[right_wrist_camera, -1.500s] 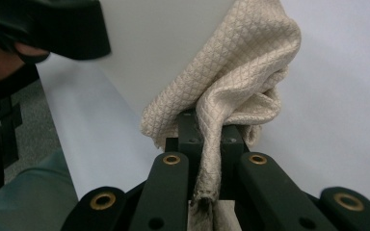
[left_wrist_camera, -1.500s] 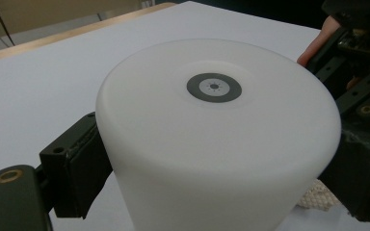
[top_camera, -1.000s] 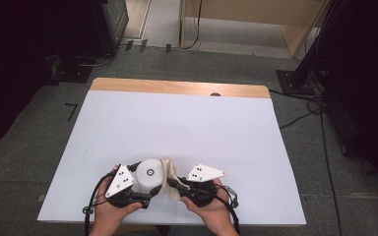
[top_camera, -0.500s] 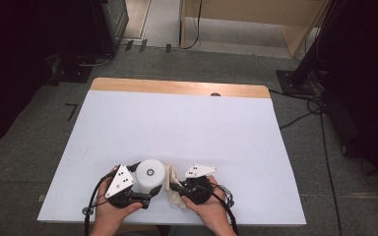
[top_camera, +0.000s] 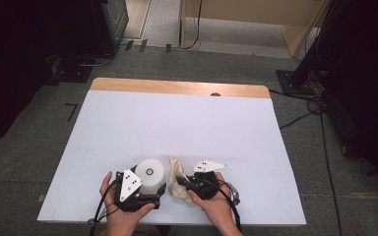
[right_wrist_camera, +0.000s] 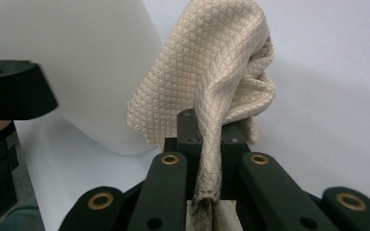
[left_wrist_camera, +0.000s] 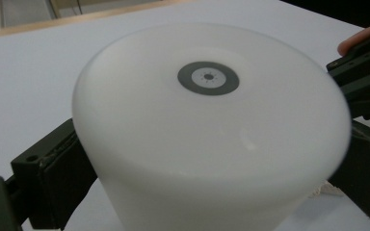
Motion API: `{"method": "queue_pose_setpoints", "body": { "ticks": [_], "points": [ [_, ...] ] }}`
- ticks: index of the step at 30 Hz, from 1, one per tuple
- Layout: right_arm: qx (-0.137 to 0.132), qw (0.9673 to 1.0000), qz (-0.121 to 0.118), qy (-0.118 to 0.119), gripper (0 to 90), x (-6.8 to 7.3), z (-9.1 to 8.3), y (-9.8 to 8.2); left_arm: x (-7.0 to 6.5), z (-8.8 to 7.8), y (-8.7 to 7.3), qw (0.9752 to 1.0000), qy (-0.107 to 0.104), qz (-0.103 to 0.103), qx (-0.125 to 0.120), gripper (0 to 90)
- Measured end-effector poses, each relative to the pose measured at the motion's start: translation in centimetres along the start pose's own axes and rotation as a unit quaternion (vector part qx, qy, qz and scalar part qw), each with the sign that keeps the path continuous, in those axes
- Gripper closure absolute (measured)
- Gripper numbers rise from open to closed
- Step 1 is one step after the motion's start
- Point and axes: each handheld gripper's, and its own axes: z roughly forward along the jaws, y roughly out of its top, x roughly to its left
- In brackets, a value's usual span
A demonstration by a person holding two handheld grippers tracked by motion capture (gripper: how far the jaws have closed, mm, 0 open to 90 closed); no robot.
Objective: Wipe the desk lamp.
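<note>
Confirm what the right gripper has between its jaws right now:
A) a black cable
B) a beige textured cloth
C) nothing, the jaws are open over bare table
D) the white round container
B: in the right gripper view the jaws of the right gripper are shut on the beige cloth, while the white container sits between the jaws of the left gripper.
</note>
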Motion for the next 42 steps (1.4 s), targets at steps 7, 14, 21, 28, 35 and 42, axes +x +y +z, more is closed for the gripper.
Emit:
{"method": "queue_pose_setpoints", "body": {
  "ticks": [7,14,21,28,35,42],
  "points": [
    [0.002,1.0000,0.000,0.000,84.8,0.1,0.2,-0.1,0.5,0.2,-0.1,0.9999,-0.001,0.016,-0.005,7.8],
    [0.013,0.9999,-0.009,-0.002,84.9,0.7,0.5,-0.4,1.9,0.1,0.5,0.9902,-0.092,0.105,-0.005,8.1],
    [0.029,0.9989,-0.033,-0.016,85.1,2.5,1.5,-0.7,2.8,0.6,0.4,0.9827,-0.150,0.109,-0.005,8.1],
    [0.006,0.9990,-0.042,-0.012,85.1,3.0,0.6,0.0,3.4,0.7,0.1,0.9824,-0.161,0.095,-0.007,8.1],
    [-0.065,0.9957,-0.064,-0.014,85.1,4.4,-1.9,1.5,3.3,0.7,-0.1,0.9830,-0.159,0.091,-0.013,8.1],
    [-0.052,0.9970,-0.057,-0.010,85.1,4.2,-1.6,1.3,3.1,0.7,-0.1,0.9843,-0.153,0.087,-0.012,8.0]
  ]
}}
